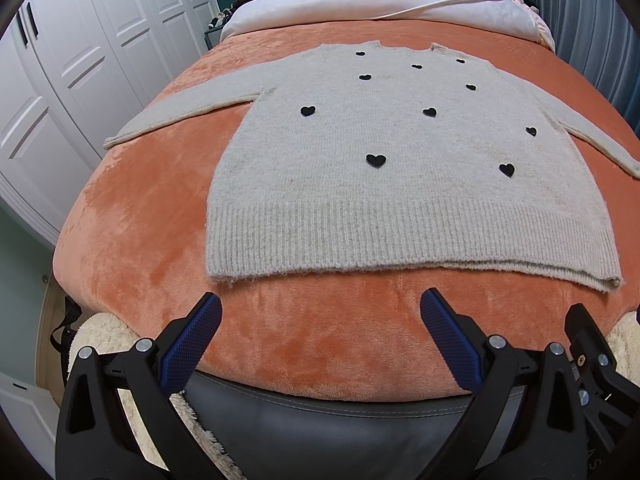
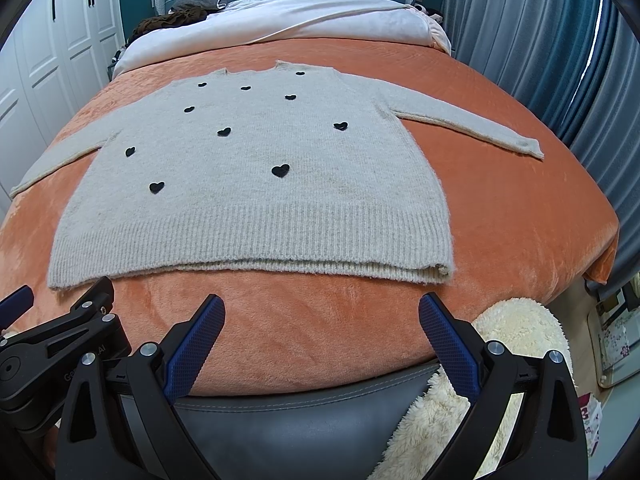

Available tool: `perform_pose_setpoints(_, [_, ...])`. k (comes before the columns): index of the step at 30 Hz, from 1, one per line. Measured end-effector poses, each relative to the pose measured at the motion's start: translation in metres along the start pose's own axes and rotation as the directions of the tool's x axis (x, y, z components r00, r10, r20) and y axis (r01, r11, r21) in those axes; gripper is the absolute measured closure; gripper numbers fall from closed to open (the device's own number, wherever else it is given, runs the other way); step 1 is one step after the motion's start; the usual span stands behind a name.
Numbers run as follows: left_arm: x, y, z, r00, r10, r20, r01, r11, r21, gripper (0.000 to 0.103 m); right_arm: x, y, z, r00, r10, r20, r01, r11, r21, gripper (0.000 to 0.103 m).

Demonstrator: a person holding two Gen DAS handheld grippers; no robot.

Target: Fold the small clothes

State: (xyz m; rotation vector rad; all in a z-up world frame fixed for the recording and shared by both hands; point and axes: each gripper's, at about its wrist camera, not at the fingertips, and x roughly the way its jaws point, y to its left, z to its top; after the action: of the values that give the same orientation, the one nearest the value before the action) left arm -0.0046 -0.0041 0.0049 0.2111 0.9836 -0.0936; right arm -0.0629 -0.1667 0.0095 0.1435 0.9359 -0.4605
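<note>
Left gripper (image 1: 320, 308): jaws wide apart, nothing between, hovering over near edge of orange blanket (image 1: 132, 216), just short of sweater hem. Right gripper (image 2: 322, 310): likewise spread wide, empty, beside left one, w/ left gripper's body visible at lower left of right view. Grey knit sweater (image 1: 372, 184) w/ black hearts (image 1: 376, 159): flat on bed, front up, hem toward grippers, neck away, both sleeves stretched outward. White duvet (image 1: 372, 4) bunched at far end; white wardrobe (image 1: 72, 60) at left.

A bed (image 1: 140, 240) under an orange plush blanket (image 2: 520, 220) carries 1 flat grey sweater (image 1: 360, 184) and white bedding (image 2: 320, 16).
</note>
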Motion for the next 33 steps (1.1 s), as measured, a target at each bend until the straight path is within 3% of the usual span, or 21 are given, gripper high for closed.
perform_pose_setpoints(28, [0.002,-0.001,-0.002,1.0,0.011,-0.002,-0.011,1.0,0.002,0.007,0.003,-0.004,-0.002,1.0,0.003,-0.01,-0.003,1.0,0.005,0.006])
perform_pose_setpoints(31, [0.011,0.0,-0.005,1.0,-0.008,-0.027,0.008,1.0,-0.006,0.005,0.015,-0.004,-0.003,0.999,0.036,-0.037,-0.037,0.999,0.0,0.006])
perform_pose_setpoints(33, [0.018,0.003,-0.004,0.999,-0.032,-0.036,0.032,0.999,-0.013,0.005,0.027,-0.01,-0.001,0.991,0.116,-0.067,-0.116,0.993,0.007,0.007])
